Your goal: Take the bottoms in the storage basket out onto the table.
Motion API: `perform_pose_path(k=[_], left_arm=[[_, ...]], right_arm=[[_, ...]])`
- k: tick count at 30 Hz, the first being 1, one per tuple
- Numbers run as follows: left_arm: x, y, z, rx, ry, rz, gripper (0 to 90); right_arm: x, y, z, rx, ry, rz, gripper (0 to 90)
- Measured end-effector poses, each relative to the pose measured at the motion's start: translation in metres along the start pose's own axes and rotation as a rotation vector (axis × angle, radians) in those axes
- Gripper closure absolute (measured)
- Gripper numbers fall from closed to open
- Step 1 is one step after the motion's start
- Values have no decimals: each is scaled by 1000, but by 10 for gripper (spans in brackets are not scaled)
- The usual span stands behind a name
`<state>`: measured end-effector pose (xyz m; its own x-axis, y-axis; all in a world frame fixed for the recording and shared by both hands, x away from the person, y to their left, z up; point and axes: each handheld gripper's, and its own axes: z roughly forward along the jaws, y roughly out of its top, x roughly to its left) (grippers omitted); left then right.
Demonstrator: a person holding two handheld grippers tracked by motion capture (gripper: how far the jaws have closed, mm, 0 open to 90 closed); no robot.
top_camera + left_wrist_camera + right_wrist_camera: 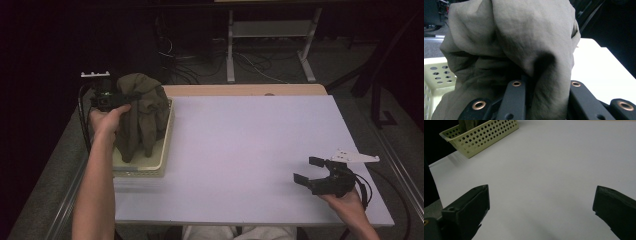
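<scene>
I have the left gripper clenched on the olive cloth, bunched above the pale perforated basket. Well apart from that basket, my right gripper rests released over bare white desk.

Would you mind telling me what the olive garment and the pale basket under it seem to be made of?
The olive garment looks like a thin woven fabric, matte, perhaps cotton or a blend: it folds in soft creases and droops from the left gripper. The basket looks like moulded plastic, pale yellow-green with a slight sheen: its walls are stiff, with even rows of round holes.
</scene>
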<state>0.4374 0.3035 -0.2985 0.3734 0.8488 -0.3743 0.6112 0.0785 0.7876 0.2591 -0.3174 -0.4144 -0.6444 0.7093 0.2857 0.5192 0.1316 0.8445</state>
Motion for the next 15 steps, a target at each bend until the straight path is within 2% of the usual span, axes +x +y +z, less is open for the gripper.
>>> perform_pose_path(k=[7, 15], left_arm=[[-7, 3, -9, 1, -19, 30, 763], [-14, 12, -27, -21, -45, 56, 763]], right_arm=[[0, 0, 0, 2, 4, 0, 7], [0, 0, 0, -1, 4, 1, 7]])
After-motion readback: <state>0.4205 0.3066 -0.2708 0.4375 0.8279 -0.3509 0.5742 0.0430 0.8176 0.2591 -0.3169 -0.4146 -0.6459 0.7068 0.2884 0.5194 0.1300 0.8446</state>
